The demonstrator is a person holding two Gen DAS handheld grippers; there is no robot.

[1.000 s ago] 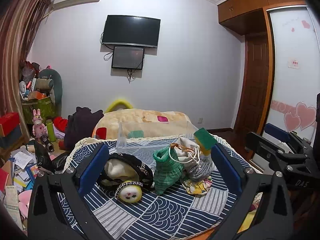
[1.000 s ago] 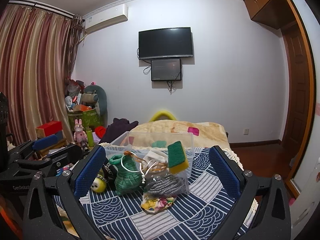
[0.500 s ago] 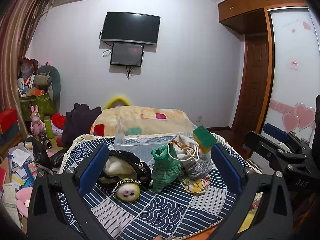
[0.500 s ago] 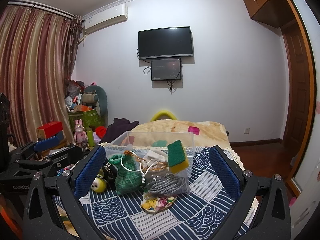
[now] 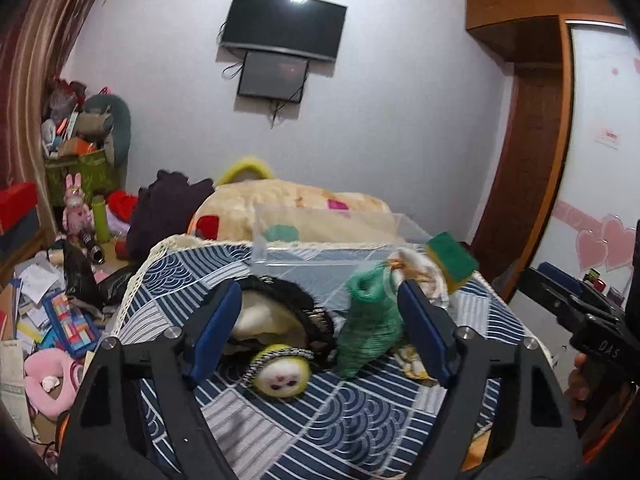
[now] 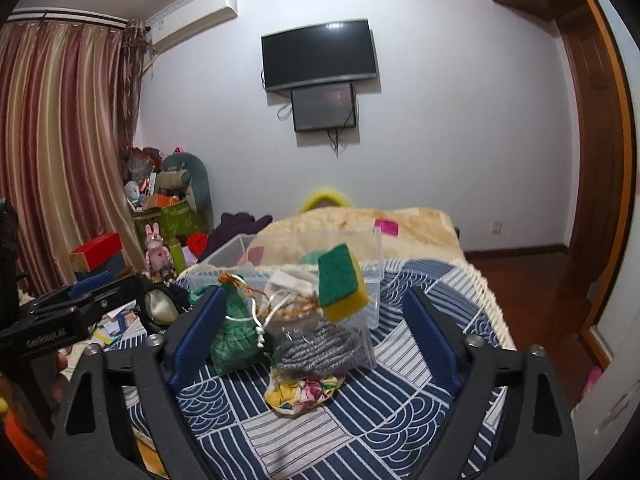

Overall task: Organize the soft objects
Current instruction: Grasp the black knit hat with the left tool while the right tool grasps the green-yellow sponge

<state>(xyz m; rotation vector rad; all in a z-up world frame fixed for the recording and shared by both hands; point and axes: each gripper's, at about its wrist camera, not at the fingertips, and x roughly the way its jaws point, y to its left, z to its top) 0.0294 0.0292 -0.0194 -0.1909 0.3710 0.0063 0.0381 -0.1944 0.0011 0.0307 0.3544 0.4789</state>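
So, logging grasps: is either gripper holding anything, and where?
Nothing. The left gripper and right gripper are both open, short of the pile.

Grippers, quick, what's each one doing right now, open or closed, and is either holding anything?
Left gripper: open, holding nothing, its fingers flanking the black hat and green knit pouch.
Right gripper: open, holding nothing, facing the sponge pile.

Heaped together on the blue patterned cloth — green knit pouch upright, drawstring loose; grey knit roll beside it; floral cloth crumpled in front; green-and-yellow sponge tilted on top. Off left, a monkey-faced plush lying down — clear bin behind.
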